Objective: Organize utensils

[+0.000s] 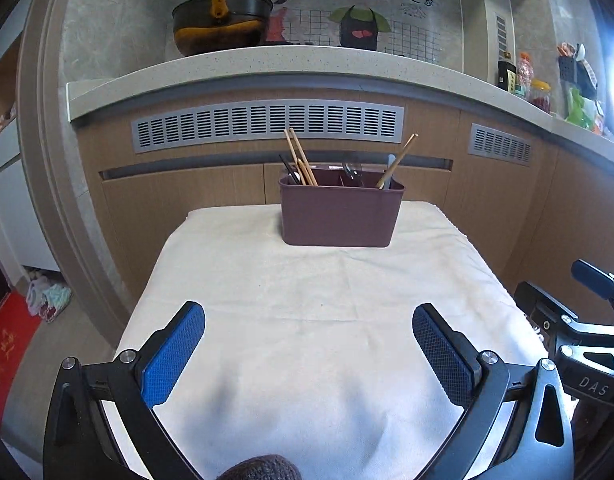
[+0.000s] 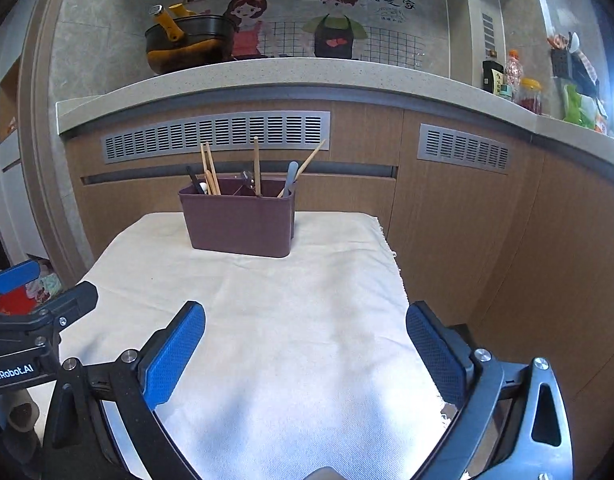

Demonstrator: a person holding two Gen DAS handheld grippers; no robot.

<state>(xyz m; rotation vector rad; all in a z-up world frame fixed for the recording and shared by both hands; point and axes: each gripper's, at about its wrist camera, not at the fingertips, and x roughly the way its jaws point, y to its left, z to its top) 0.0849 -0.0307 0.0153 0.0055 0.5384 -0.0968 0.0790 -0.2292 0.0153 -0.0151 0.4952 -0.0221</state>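
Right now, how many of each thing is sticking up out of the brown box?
Wooden chopsticks: 4
Metal spoon: 1
Grey handle: 1
Black handle: 1
Total: 7

The lower ends of the chopsticks (image 1: pixel 301 158) and spoons (image 1: pixel 351 171) are hidden inside the utensil holder (image 1: pixel 339 216). The jars (image 2: pixel 529 94) on the counter (image 2: pixel 267 70) are too small to be read. The right gripper (image 1: pixel 587 320) is cut off by the left view's edge.
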